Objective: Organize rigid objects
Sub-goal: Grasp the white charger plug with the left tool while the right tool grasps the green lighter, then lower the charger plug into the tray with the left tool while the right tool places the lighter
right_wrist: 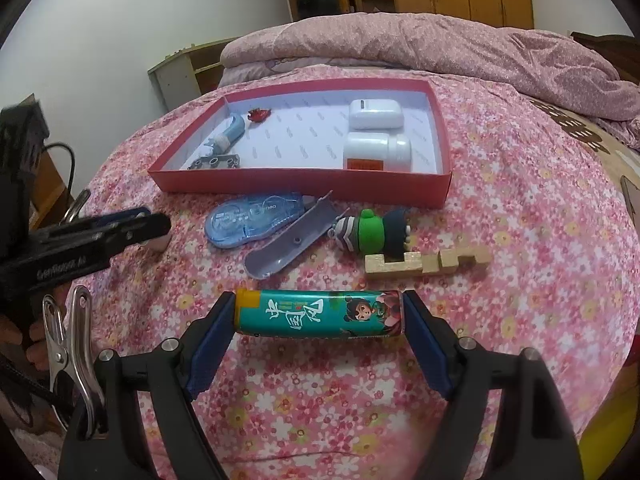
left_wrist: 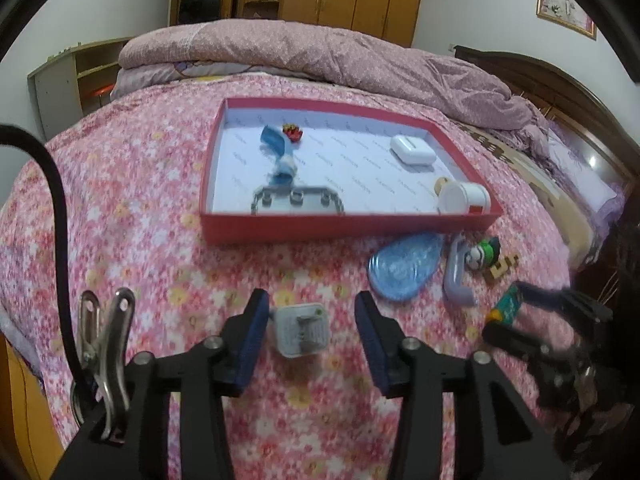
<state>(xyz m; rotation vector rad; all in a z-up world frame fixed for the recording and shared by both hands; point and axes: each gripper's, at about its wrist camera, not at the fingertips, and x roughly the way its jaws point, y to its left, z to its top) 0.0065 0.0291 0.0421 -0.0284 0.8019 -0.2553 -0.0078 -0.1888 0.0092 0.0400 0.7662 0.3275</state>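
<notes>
Glossy teal tube (right_wrist: 320, 314), floral cloth bedspread (right_wrist: 520, 200)

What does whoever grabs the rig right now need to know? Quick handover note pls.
Left gripper: open, straddling the white plug adapter on the bedspread.
Right gripper: pads at both ends of the teal tube; looks gripped.
Done, in the red tray: white case, white bottle, blue tube, red charm, grey bracket.
Left outside: correction tape, purple shoehorn, figurine, wooden puzzle piece.

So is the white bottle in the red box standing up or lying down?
Lying down. The white bottle rests on its side in the red box, cap end sideways, beside the white case.
</notes>
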